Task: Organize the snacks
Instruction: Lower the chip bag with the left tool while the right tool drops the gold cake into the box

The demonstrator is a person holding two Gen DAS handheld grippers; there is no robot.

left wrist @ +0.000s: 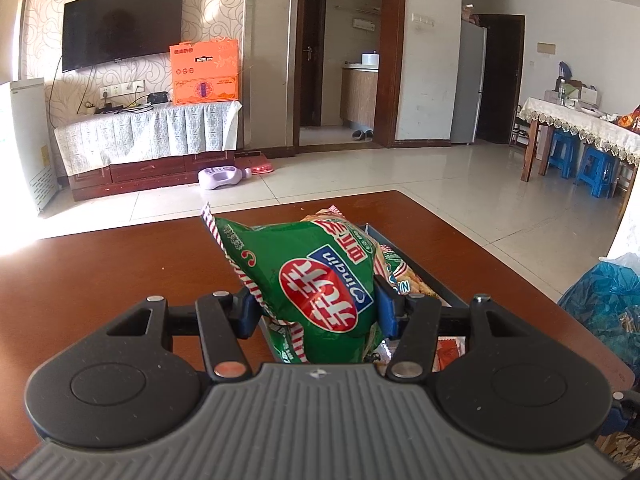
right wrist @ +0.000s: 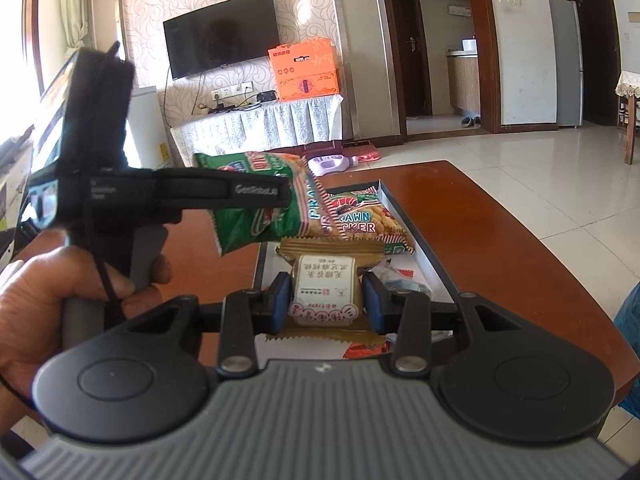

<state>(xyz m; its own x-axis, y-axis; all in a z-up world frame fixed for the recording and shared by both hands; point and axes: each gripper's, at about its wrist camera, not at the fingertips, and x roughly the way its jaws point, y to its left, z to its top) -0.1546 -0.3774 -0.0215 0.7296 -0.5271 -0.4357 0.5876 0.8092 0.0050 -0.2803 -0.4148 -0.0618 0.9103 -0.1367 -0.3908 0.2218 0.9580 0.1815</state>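
Reddish-brown glossy wood table (left wrist: pixel 100 272), rounded far corner, wide bare stretch on its left half, pale tiled floor (left wrist: pixel 460 184) open beyond the far edge. Shallow rectangular tray (right wrist: pixel 416 232), dark rim, white inside, lies lengthwise right of the table's middle; its right wall runs near the table's right edge. Blue crinkled plastic bag (left wrist: pixel 604 300) sits just off the right edge.

Left tongs (left wrist: pixel 316 312) pinching a puffy green crinkly snack bag (left wrist: pixel 316 276), red-white striped seams, lifted above the tray's near-left part, blue pads pressing both sides. In the right wrist view the same tongs reach in from the left, a hand (right wrist: pixel 48 312) gripping the handle.

Flat prawn cracker packet (right wrist: pixel 360 220) lies in the tray's far end. Right tongs (right wrist: pixel 325 300) pinching a small gold-wrapped cake (right wrist: pixel 324 284), white paper label, serrated foil ends, low over the tray's near half. Small orange wrapper (right wrist: pixel 366 350) beneath, near the close rim.
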